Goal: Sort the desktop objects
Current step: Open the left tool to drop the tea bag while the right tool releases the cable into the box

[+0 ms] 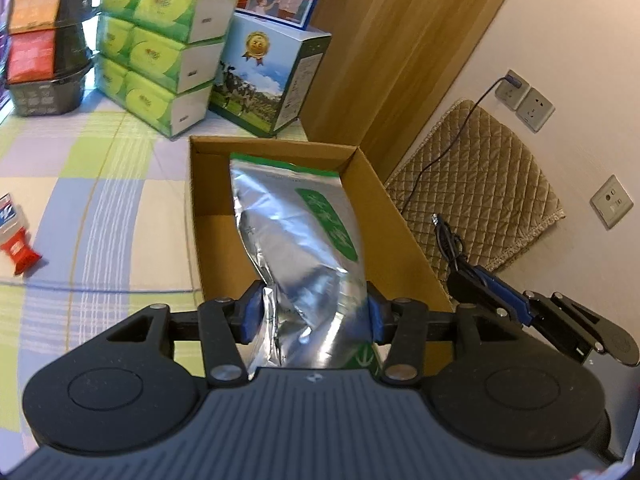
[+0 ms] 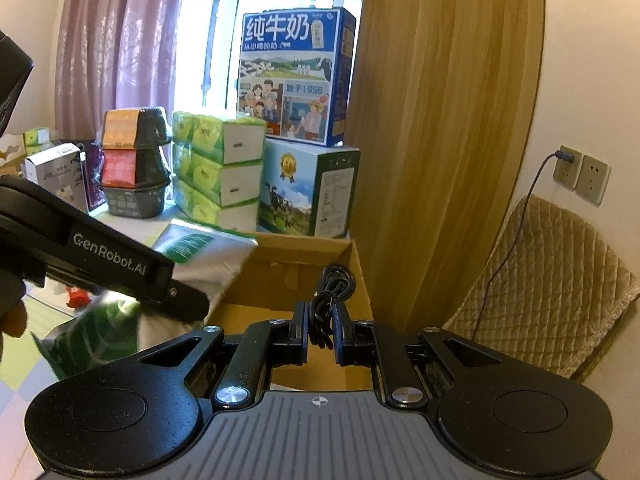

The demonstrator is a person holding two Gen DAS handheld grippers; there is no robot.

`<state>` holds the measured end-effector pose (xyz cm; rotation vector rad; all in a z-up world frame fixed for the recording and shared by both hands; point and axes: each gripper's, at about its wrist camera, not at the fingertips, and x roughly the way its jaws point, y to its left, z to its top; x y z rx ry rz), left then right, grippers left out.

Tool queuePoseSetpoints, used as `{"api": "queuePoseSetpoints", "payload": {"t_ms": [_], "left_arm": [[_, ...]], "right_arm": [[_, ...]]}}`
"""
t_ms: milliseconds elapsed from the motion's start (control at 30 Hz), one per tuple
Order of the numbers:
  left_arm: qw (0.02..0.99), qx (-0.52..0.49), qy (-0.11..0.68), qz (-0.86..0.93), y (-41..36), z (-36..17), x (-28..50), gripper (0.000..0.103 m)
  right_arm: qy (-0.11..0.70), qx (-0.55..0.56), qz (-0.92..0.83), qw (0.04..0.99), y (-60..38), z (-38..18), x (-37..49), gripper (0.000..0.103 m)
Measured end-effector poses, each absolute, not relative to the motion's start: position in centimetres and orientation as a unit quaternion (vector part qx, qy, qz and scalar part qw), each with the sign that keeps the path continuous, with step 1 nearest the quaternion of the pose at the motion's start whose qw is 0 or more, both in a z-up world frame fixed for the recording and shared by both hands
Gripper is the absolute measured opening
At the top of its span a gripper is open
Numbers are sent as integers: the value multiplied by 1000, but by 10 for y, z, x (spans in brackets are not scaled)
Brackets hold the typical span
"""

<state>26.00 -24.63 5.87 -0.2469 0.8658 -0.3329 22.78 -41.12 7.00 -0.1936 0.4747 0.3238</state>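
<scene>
Presently the left gripper (image 1: 316, 312) is clamped on a silver foil pouch (image 1: 296, 240) with green label, the pouch reaching into the open cardboard box (image 1: 400, 216) on the checked tablecloth (image 1: 100, 200). The right gripper (image 2: 321, 330) pinches a bundled black cable (image 2: 330, 296) over the same box. A small red packet (image 1: 18, 256) lies well apart on the cloth; green tissue packs (image 1: 160, 56) stand stacked behind.

Stacked green tissue packs (image 1: 160, 52) beside milk carton (image 1: 272, 80) — quilted cushion (image 1: 480, 184) against wall.
</scene>
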Motion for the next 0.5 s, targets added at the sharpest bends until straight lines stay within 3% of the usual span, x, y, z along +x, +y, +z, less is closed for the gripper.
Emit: {"api": "queuePoseSetpoints", "payload": {"t_ms": [500], "left_arm": [[898,-110,403,-141,-227,61,253,44]], "right_arm": [[252,-80,168,950,-408,62,230,9]]}}
